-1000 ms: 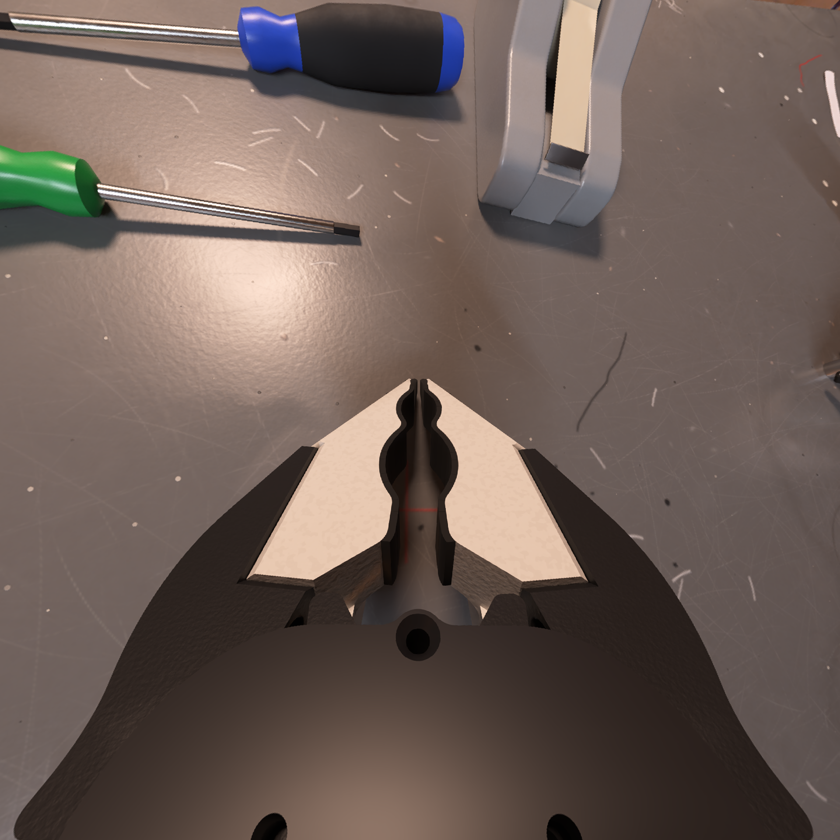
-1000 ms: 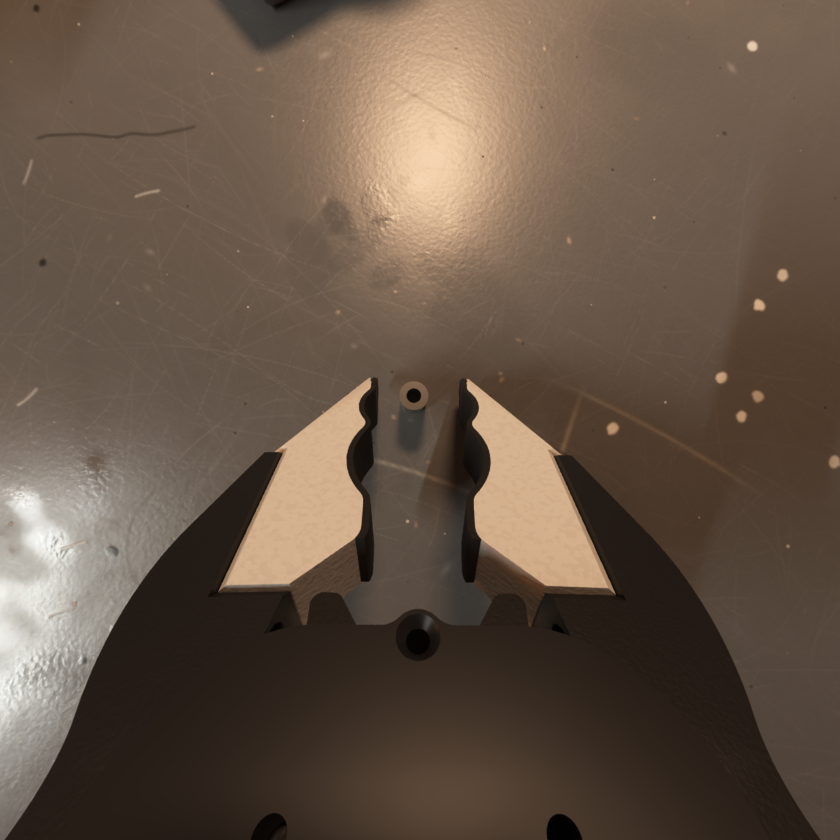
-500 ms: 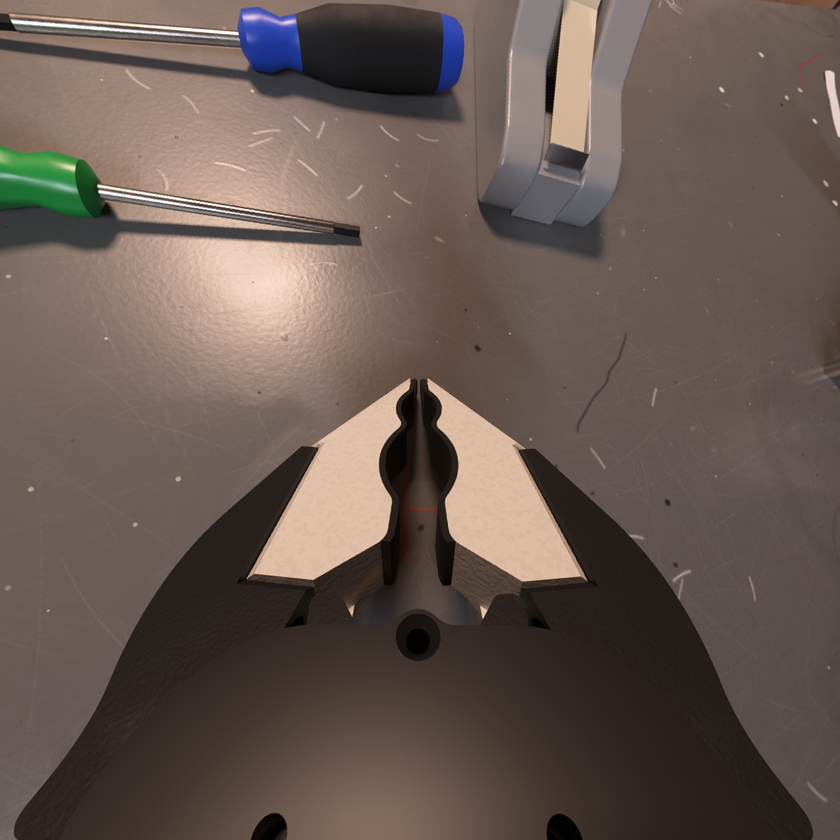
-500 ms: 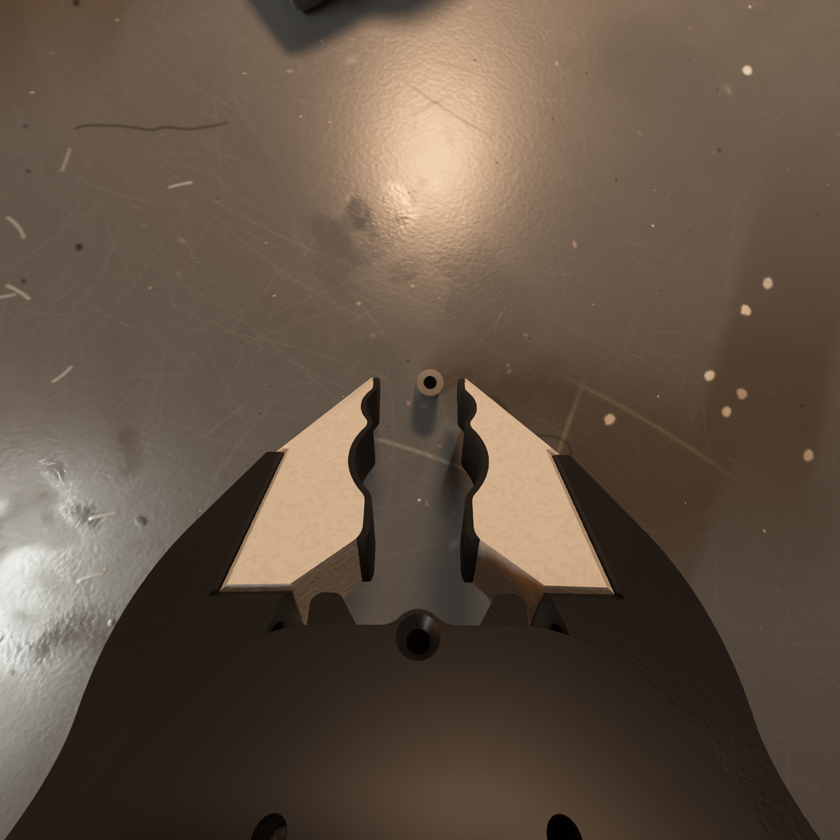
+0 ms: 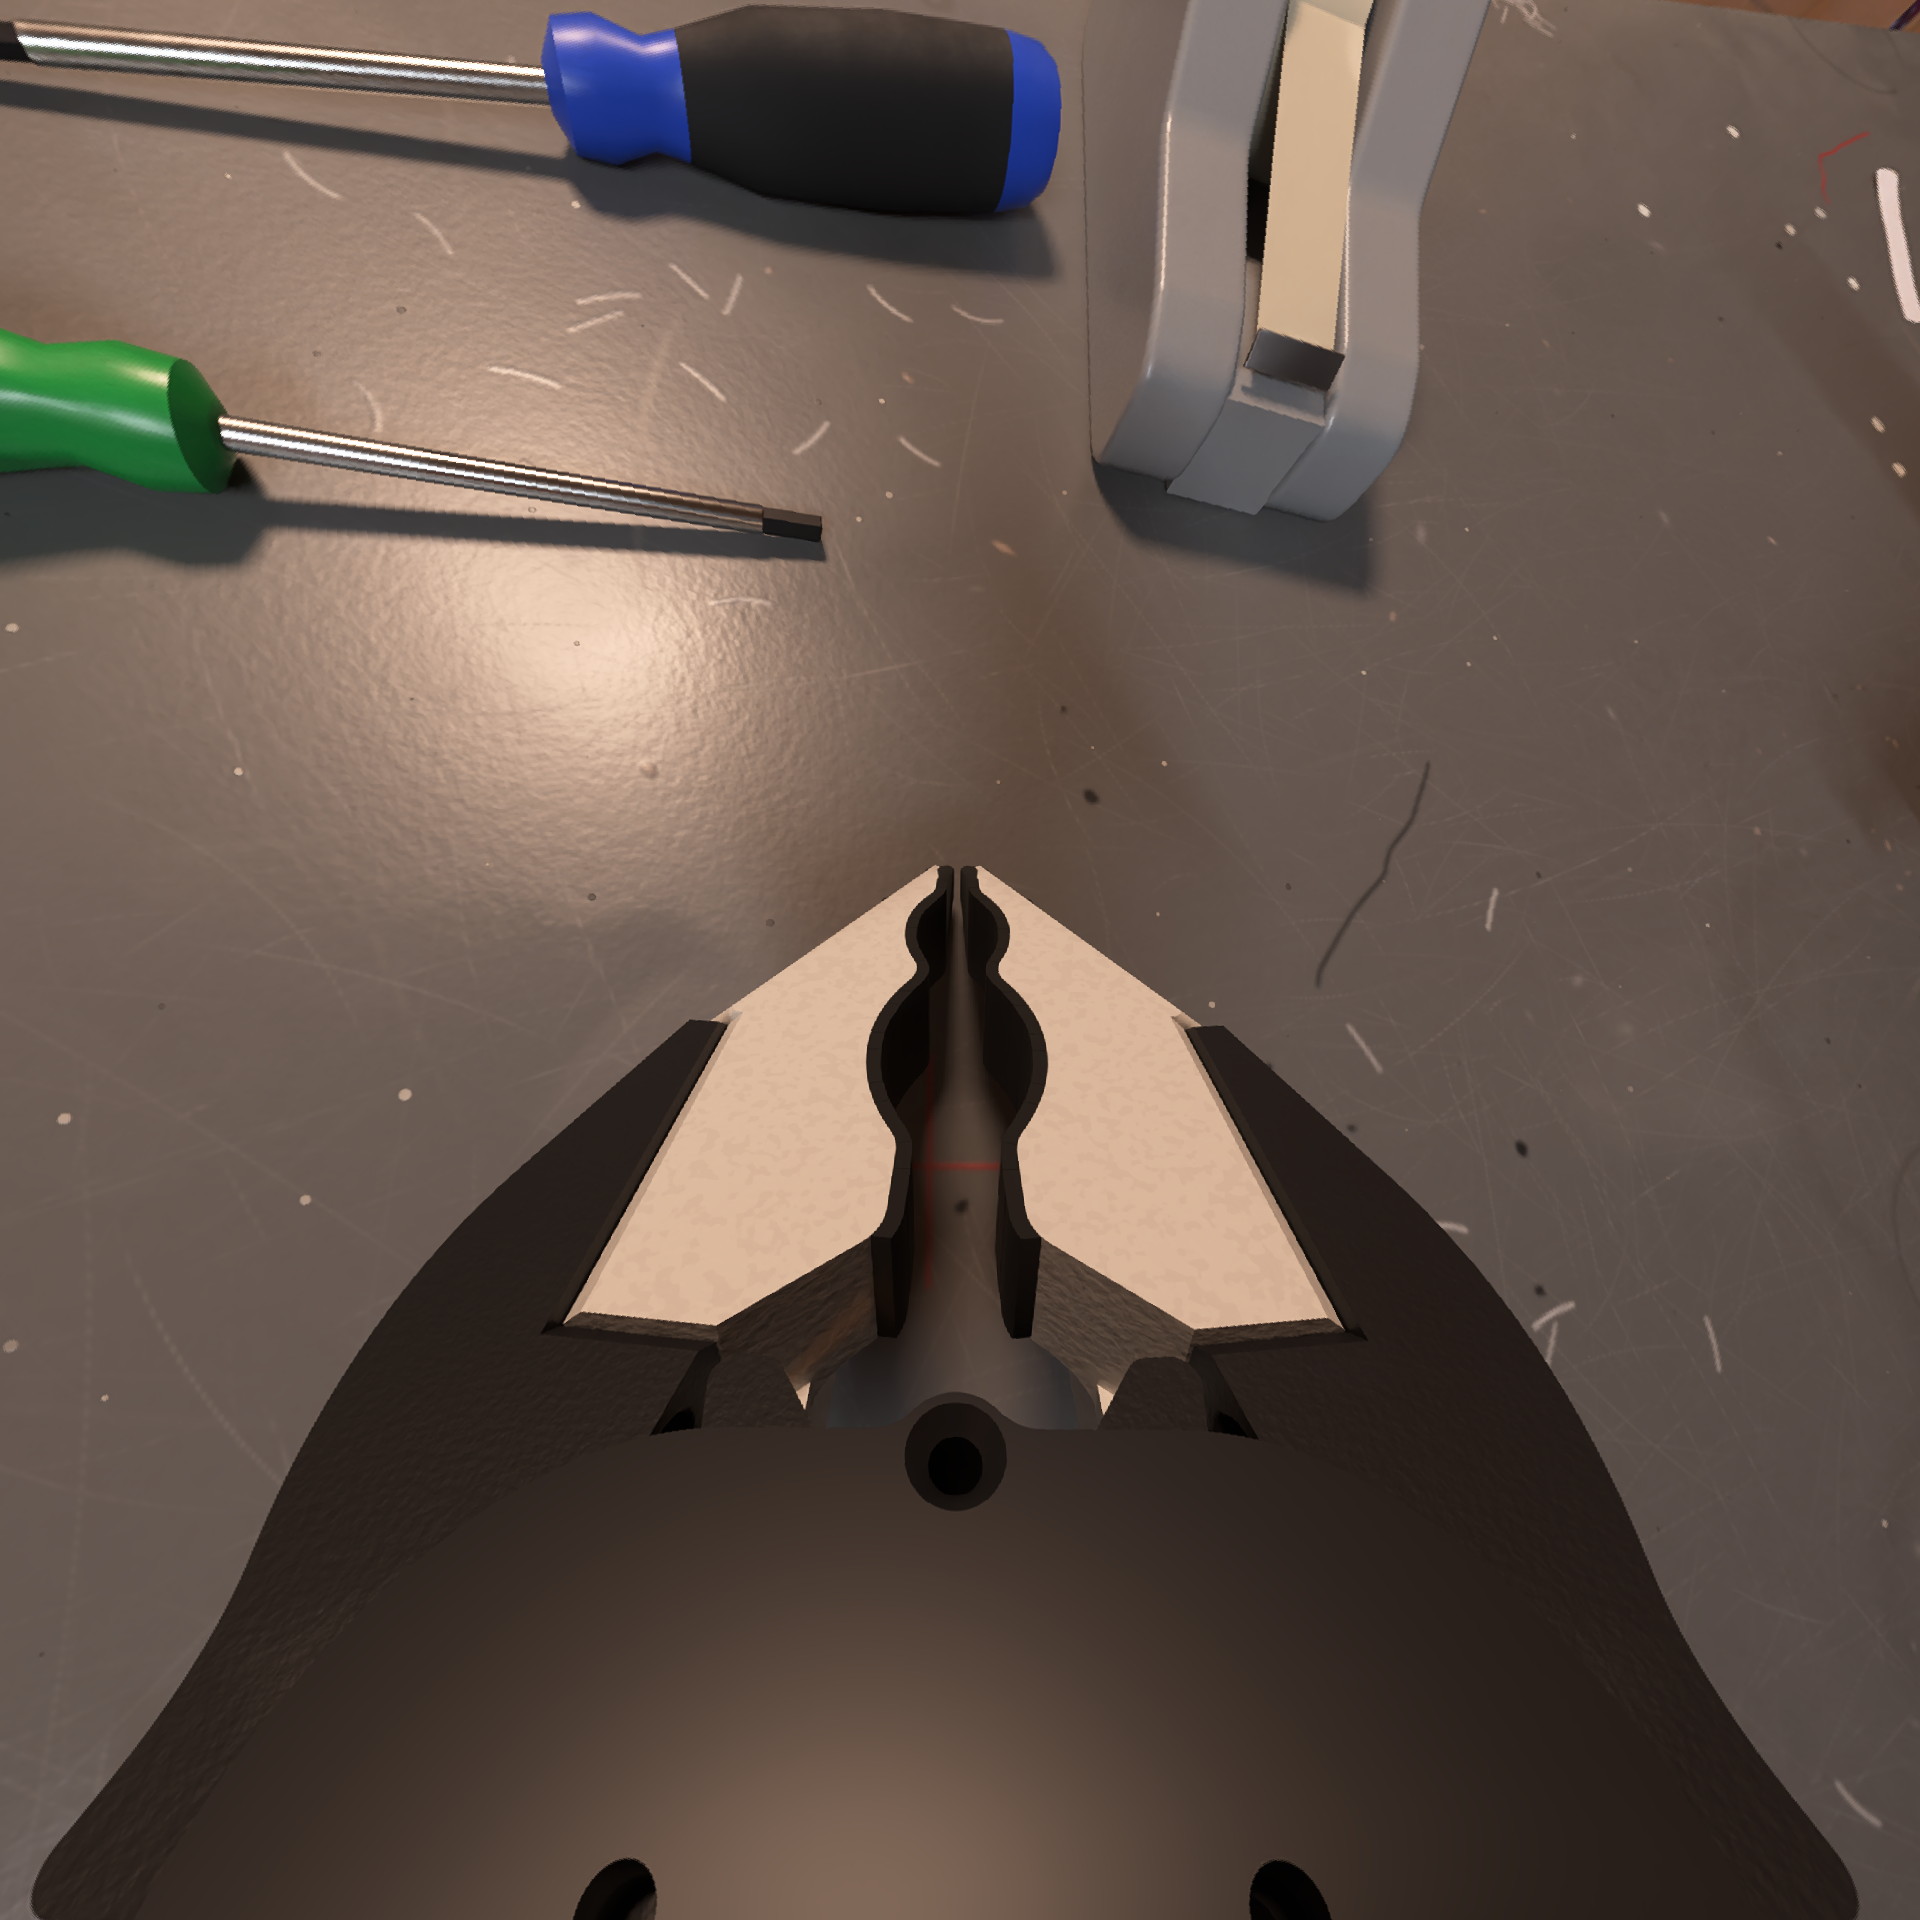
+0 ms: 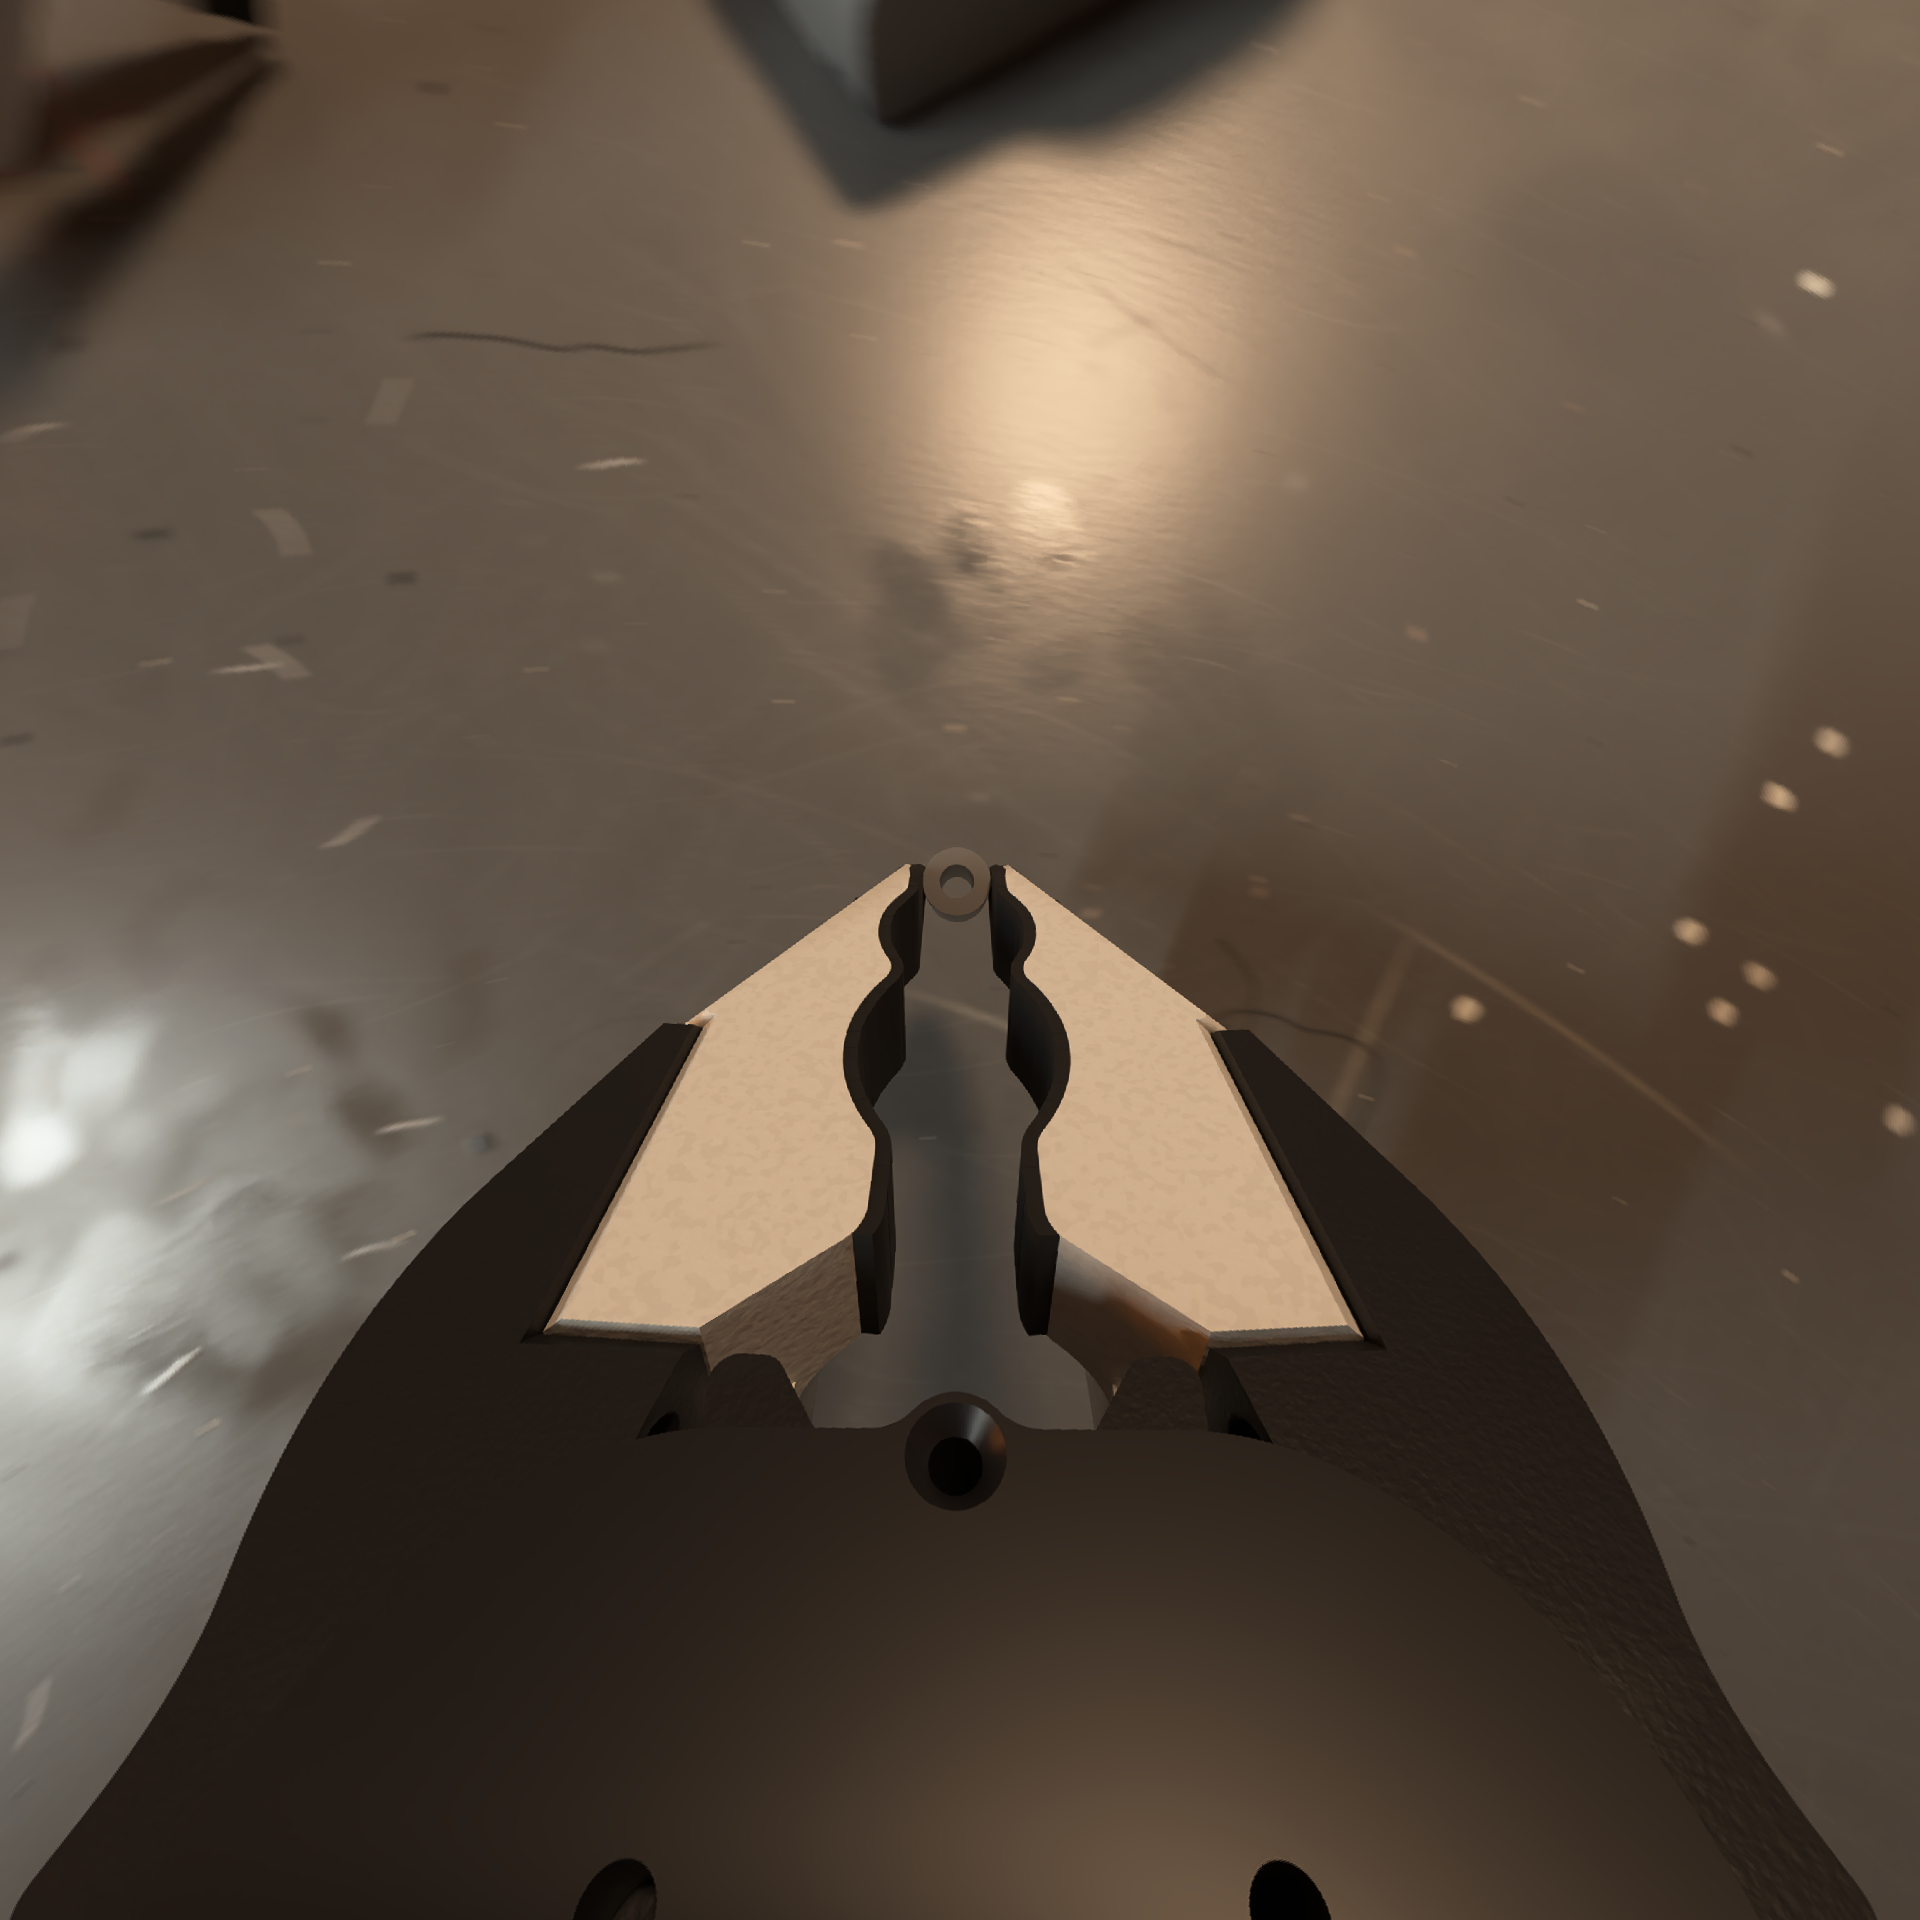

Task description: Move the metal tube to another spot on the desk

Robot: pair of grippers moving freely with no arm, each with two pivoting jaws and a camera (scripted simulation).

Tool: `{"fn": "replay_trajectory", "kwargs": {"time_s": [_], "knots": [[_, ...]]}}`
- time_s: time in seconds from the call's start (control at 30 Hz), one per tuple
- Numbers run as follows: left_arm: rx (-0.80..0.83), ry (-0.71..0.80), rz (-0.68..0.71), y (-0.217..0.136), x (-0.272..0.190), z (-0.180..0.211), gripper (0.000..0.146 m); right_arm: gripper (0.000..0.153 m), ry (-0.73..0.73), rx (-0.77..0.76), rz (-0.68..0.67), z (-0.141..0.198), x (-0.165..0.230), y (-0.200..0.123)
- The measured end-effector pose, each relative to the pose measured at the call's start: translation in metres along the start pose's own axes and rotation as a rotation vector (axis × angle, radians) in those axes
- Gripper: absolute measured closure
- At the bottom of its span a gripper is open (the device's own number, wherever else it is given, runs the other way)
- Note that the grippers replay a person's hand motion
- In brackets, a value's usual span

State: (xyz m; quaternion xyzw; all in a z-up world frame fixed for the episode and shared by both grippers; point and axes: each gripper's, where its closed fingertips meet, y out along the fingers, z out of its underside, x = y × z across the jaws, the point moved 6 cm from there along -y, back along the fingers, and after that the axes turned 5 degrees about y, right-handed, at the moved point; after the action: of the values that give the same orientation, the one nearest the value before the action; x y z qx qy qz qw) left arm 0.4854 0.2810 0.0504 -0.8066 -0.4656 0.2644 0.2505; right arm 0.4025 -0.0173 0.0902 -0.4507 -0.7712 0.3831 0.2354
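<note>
A: Where is the tube (image 6: 956,883) now?
B: It sits between the tips of the right gripper (image 6: 957,885). We see its round end, with the hole. Both fingers touch it, so the gripper is clamped on the tube, above the desk (image 6: 1351,520).
A: And the left gripper (image 5: 956,878)?
B: Its fingers are together, with nothing between them. Ahead of it on the desk lie a green screwdriver (image 5: 312,442), a blue screwdriver (image 5: 800,104) and a grey tape dispenser (image 5: 1288,270).
</note>
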Motion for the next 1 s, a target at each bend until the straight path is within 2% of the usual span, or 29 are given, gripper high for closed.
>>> {"fn": "replay_trajectory", "kwargs": {"time_s": [0.1, 0.2, 0.27, 0.37, 0.53, 0.87, 0.93, 1.0], "knots": [[0.000, -0.002, 0.002, 0.000, 0.000, 0.000, 0.145, 0.141, -0.068, 0.022, -0.173, 0.004, 0.046, -0.006], [-0.001, -0.004, 0.003, 0.000, 0.000, 0.000, 0.145, 0.141, -0.155, 0.085, -0.344, 0.028, 0.099, -0.001], [-0.001, -0.003, 0.003, 0.000, 0.000, 0.000, 0.145, 0.141, -0.205, 0.093, -0.376, 0.042, 0.124, 0.002], [0.000, 0.006, -0.004, 0.000, 0.000, 0.000, 0.145, 0.141, -0.195, 0.097, -0.418, 0.052, 0.145, 0.004], [0.001, 0.010, -0.002, 0.000, -0.001, 0.000, 0.144, 0.141, -0.166, 0.014, -0.385, 0.051, 0.150, 0.004], [0.002, 0.016, -0.005, 0.000, -0.002, 0.000, 0.144, 0.141, -0.114, 0.041, -0.298, 0.056, 0.134, 0.001], [0.003, 0.021, -0.007, 0.000, -0.002, 0.000, 0.144, 0.121, -0.090, 0.029, -0.294, 0.056, 0.130, -0.002], [0.004, 0.027, -0.008, 0.000, -0.002, 0.000, 0.144, 0.113, -0.057, 0.006, -0.285, 0.054, 0.121, -0.009]]}}
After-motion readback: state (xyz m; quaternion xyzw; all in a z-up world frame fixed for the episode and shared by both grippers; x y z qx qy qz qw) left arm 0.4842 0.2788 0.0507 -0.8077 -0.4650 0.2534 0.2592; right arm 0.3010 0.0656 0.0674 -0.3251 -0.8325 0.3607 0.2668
